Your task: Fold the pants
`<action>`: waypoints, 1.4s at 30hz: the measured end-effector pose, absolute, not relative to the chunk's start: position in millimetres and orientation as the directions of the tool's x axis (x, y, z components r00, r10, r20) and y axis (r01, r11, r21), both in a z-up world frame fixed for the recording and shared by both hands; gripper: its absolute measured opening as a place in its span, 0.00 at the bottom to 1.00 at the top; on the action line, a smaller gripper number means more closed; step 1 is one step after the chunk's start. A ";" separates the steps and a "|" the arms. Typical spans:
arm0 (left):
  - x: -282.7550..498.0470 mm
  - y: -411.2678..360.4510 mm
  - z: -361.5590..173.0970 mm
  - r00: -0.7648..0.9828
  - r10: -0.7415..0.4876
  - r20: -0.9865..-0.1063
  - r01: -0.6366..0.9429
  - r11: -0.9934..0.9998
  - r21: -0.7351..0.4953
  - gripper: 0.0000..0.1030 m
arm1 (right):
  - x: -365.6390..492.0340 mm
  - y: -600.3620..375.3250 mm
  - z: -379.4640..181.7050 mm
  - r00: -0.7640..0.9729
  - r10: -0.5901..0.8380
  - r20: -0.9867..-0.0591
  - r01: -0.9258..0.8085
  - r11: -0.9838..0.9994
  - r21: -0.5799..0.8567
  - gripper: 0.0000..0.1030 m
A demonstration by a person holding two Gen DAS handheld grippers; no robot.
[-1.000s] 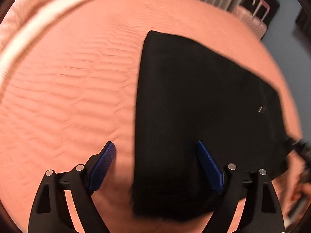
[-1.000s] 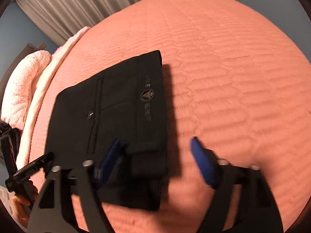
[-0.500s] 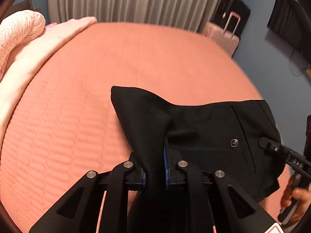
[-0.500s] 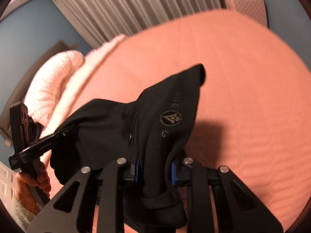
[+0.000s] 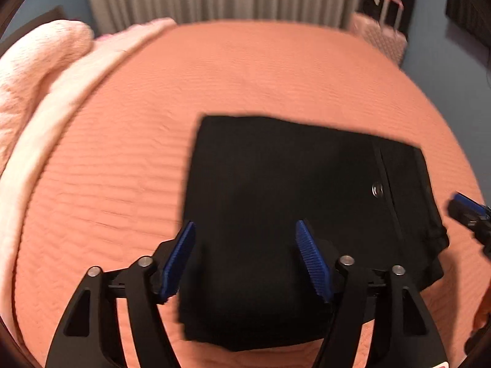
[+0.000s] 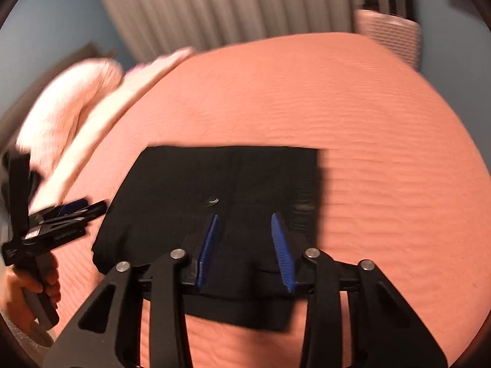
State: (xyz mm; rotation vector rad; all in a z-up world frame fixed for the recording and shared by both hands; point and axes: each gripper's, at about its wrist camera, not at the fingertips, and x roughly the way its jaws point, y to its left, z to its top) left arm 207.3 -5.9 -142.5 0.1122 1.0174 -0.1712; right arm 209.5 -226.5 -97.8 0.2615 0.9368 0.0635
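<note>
With the pants (image 5: pixel 276 214) lying folded on the bed (image 5: pixel 138 168) below and ahead of both sets of fingers, the left gripper (image 5: pixel 245 260) and right gripper (image 6: pixel 245 251) are opening and empty, so a trailing blue pad could snag and undo the fold.

Black pants (image 6: pixel 221 181) folded flat on bed (image 6: pixel 383 168) with orange quilt, right gripper (image 6: pixel 245 245) above near edge, jaws opening, nothing pinched, left gripper (image 6: pixel 61 217) in hand (image 6: pixel 24 285) at left, pink suitcase (image 6: pixel 389 36), grey curtain (image 6: pixel 230 9) behind.
</note>
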 end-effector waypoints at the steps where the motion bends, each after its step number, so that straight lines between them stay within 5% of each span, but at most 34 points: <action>1: 214.0 -16.8 -168.9 0.466 -0.023 -0.884 0.197 0.977 0.079 0.71 | 217.3 -221.0 -130.5 0.517 0.127 -0.847 0.063 0.981 0.185 0.25; 4: 204.6 -21.0 -180.9 0.522 0.008 -0.853 0.201 0.971 0.132 0.72 | 200.6 -241.2 -156.3 0.552 0.170 -0.816 0.117 0.954 0.278 0.15; 6: 197.5 -19.1 -154.2 0.531 0.069 -0.845 0.159 0.971 0.179 0.67 | 193.6 -247.6 -132.6 0.534 0.121 -0.837 0.163 0.957 0.242 0.17; 11: 160.5 -18.2 -68.8 0.642 -0.014 -0.766 0.149 0.983 0.108 0.75 | 160.4 -243.1 -28.4 0.654 0.094 -0.750 0.184 0.943 0.278 0.24; 12: 149.9 -18.8 -53.5 0.656 -0.027 -0.754 0.138 0.987 0.085 0.82 | 152.8 -235.2 -5.7 0.680 0.094 -0.728 0.176 0.942 0.286 0.32; 14: 134.0 -22.3 -33.2 0.668 -0.045 -0.743 0.127 0.990 0.055 0.84 | 147.8 -219.6 20.5 0.701 0.054 -0.711 0.179 0.952 0.249 0.86; 15: 125.7 -23.2 -23.4 0.675 -0.038 -0.737 0.115 0.992 0.054 0.84 | 138.7 -207.6 36.6 0.725 0.010 -0.689 0.181 0.962 0.204 0.91; 19: 94.7 -27.8 -6.1 0.687 0.005 -0.727 0.084 0.993 0.086 0.84 | 120.6 -177.0 58.7 0.752 -0.077 -0.655 0.182 0.979 0.093 0.92; 42: 48.9 -3.5 -0.8 0.670 -0.021 -0.742 0.107 0.992 0.069 0.84 | 89.6 -148.8 51.0 0.731 -0.053 -0.680 0.201 0.969 0.140 0.96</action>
